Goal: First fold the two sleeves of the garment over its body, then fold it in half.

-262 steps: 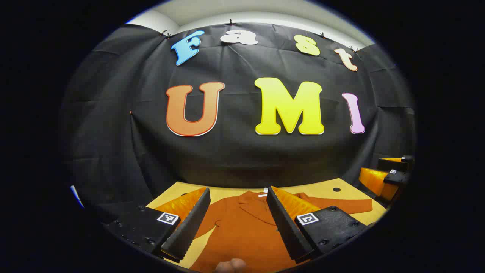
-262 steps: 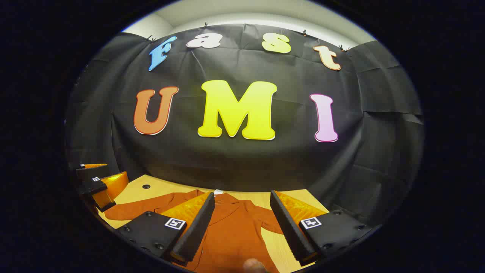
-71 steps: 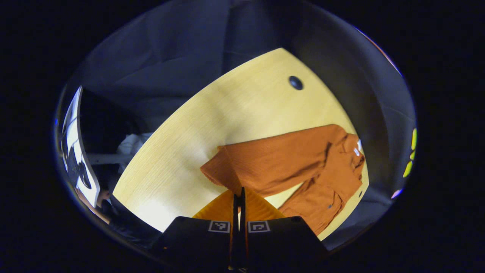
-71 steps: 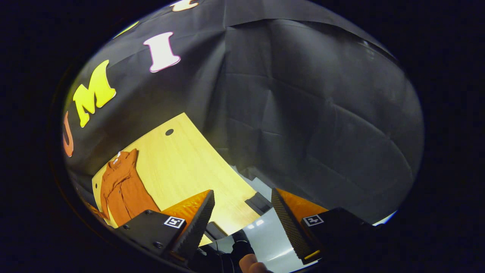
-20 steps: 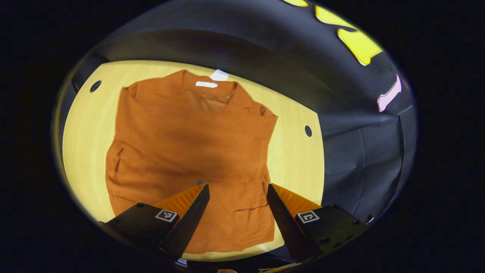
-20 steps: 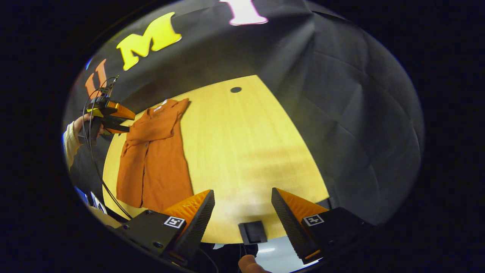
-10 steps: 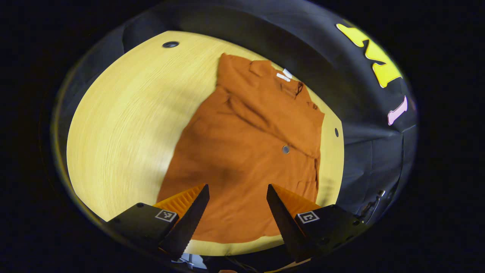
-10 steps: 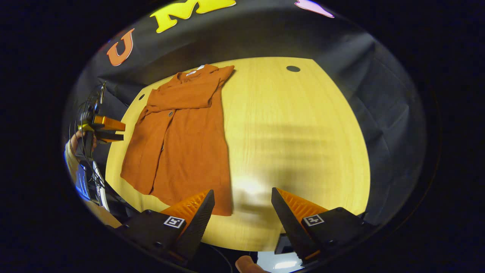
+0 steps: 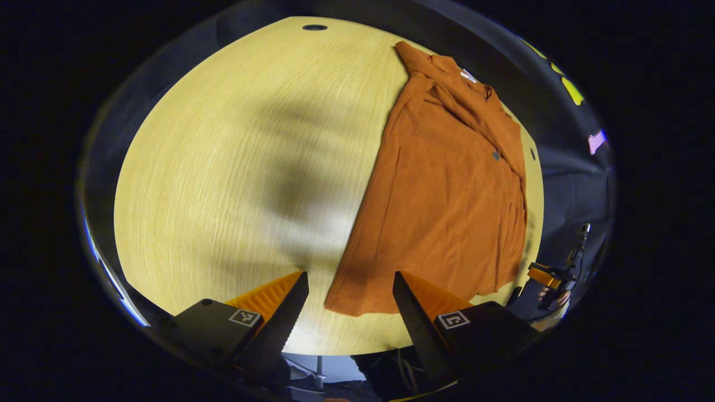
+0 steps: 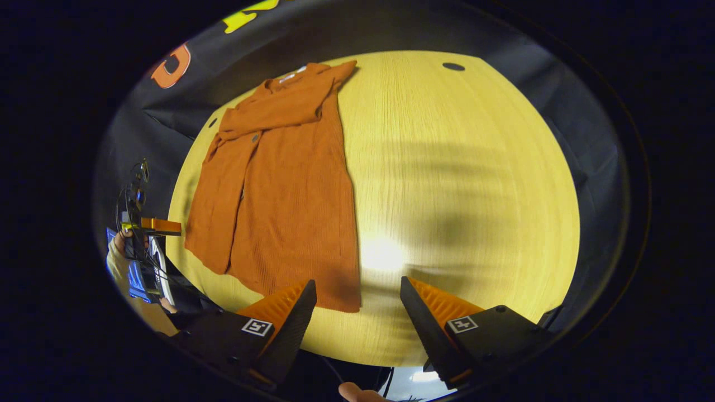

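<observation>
Garment (image 9: 447, 190): rust-orange, buttoned, lying flat on a pale wooden table (image 9: 234, 167), collar toward the booth's black wall, hem toward the near edge; one sleeve (image 10: 279, 111) folded across the chest just below the collar, the other hard to separate from the body cloth. Small white neck tag (image 9: 468, 76) at the collar, too small to make out. Dark round holes in the tabletop near its far edge (image 10: 453, 66). Left gripper (image 9: 349, 312): fingers spread wide, nothing between them, hovering above the near table edge over the garment's hem corner, clear of the cloth. Right gripper (image 10: 357, 318): likewise spread and empty, above the opposite hem corner, not touching. In the left gripper view, right gripper also seen far off at the rim, small, with the holding hand (image 9: 553, 298) partly cut off; finger position there unreadable. In the right gripper view, left gripper small at the left rim, with trailing cables (image 10: 137, 201) and a pale sleeve (image 10: 117, 262). Fingertip (image 10: 357, 393) at the bottom edge, cut off.
</observation>
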